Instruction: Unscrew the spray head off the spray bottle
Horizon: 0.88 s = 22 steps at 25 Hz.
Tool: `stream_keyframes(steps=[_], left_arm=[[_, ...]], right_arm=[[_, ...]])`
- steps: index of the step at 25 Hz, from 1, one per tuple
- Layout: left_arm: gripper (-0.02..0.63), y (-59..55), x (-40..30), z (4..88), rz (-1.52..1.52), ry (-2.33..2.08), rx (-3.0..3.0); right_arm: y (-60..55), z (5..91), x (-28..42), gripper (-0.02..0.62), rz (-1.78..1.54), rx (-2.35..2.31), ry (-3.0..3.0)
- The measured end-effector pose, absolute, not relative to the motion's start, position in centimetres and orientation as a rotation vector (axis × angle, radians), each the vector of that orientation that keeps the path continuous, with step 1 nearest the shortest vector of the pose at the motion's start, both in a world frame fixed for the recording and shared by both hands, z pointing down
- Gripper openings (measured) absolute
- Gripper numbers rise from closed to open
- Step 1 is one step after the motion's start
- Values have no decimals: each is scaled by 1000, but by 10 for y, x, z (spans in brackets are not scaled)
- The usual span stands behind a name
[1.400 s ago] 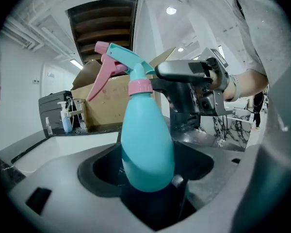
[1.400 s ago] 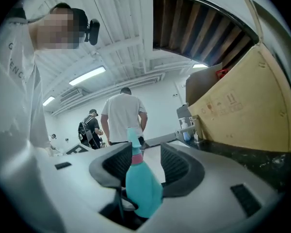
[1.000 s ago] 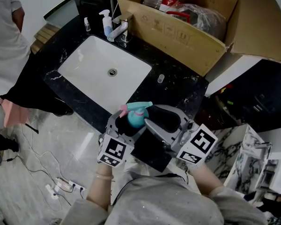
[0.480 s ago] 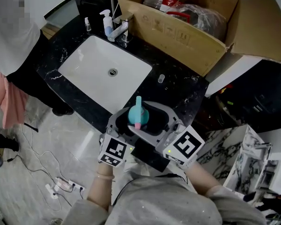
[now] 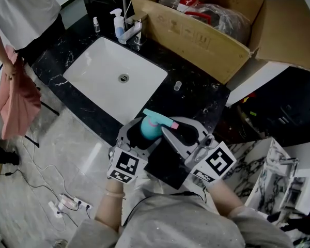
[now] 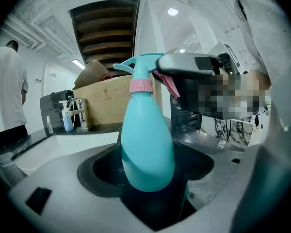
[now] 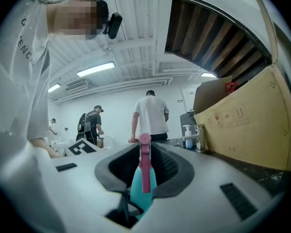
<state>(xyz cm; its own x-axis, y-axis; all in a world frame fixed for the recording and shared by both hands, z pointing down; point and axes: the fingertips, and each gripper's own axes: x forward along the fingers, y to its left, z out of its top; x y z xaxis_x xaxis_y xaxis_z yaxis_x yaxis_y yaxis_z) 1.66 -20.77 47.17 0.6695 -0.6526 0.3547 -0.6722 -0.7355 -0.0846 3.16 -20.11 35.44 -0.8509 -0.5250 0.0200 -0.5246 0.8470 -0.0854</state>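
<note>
Teal bottle was up in the air at the near edge of the counter, short of the sink & resting on nothing. The left gripper had it round the belly, fingers spread wide & clamped on the fattest part. I judged that was the pt: a broad hold low down, so the body wouldn't spin once torque went on up top. In the left gripper view the bottle stood about upright. Its pink collar sat well above those fingers, so the thread joint was left free.

The right gripper reached in across the top from the other side. Its fingers were closing w/ the head between them. In the right gripper view the pink trigger ran straight up the middle, & the teal sides looked to be meeting the pads already. Gripping across the head gave a long lever to twist with, which I took as the reason for that approach.

The head was still on, collar seated on the neck, so the unscrewing wasn't done. My worry: if the collar turns freely under the head, twisting the head alone may not back the thread off. A squeeze on the trigger could also squirt. Holding it off the counter gave both wrists room to counter-rotate.
</note>
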Motion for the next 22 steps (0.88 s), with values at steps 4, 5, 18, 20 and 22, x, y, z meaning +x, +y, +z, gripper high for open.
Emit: stream_keyframes(steps=[4,5,18,20,22], left_arm=[[341,-207,17,472,572,-1122,2820],[341,-207,17,472,573,-1122,2819],[341,-208,17,473,578,-1116,2822],[341,-208,17,474,584,-1114,2824],[341,-208,16,474,588,-1112,2825]], right_arm=[[-205,352,23,103,-167,-815,3018],[-206,352,21,83,-153,-812,3025],[-214,309,25,72,-105,-738,3043],[-216,301,27,72,-122,-735,3050],[-217,294,29,72,-134,-734,3057]])
